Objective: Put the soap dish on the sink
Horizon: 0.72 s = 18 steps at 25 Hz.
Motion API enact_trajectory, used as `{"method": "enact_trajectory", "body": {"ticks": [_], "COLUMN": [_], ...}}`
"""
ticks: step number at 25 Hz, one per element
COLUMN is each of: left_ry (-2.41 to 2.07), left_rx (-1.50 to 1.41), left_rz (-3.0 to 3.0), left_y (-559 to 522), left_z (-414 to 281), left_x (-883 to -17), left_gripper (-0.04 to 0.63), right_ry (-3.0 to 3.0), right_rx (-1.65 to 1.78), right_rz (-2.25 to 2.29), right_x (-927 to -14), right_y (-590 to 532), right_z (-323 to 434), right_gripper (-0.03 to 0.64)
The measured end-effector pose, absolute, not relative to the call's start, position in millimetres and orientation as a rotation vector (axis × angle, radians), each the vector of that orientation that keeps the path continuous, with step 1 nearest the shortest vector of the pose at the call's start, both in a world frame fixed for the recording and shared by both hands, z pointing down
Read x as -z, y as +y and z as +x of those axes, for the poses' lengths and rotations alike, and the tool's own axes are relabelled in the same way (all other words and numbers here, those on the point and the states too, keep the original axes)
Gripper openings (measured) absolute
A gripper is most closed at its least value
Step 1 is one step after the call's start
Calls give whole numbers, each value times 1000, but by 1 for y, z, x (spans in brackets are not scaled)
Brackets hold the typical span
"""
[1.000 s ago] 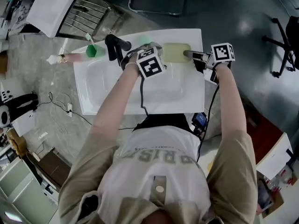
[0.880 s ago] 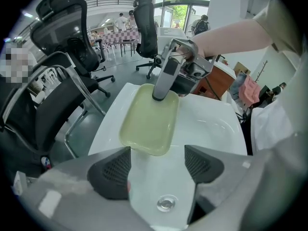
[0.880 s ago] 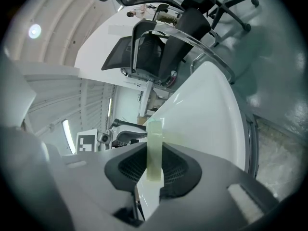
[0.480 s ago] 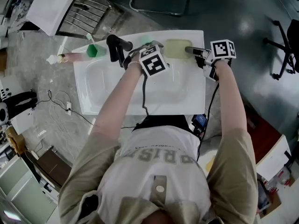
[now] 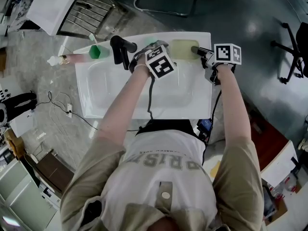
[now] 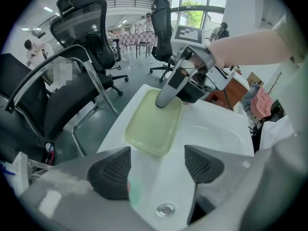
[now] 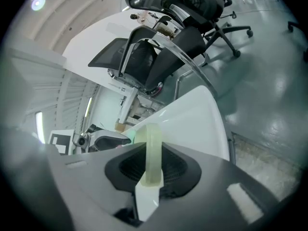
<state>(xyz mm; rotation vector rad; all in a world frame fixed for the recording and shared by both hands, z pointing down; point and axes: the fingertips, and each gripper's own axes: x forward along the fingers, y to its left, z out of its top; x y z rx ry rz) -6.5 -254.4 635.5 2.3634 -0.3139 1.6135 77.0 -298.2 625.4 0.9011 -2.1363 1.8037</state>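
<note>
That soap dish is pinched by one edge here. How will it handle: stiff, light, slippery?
Probably stiff: the soap dish shows a flat, even tray shape with only its rim in the right gripper. Likely light, since a pinch on one edge seems enough to handle it. Its smooth-looking surface could slip or pivot between the pads.

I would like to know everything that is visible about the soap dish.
The soap dish is a shallow, pale yellow-green rectangular tray with rounded corners and a raised rim, looking like slightly translucent plastic. It is empty and seems to lie flat on the far ledge of the white sink. The right hand-held gripper pinches its rim at one short end.
</note>
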Motion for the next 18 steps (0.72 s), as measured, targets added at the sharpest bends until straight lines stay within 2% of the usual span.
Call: {"method": "enact_trajectory", "body": {"ticks": [18], "left_ry": [-461], "left_rx": [-1610], "left_rz": [2301], "left_y": [-272], "left_z": [-4], "left_x": [-650], "left_gripper": [367], "right_ry": [-2049], "right_rx": [-1453], "right_rz": [1276], "right_x": [-631], "right_y": [-308], "right_z": [84], "right_gripper": [126]}}
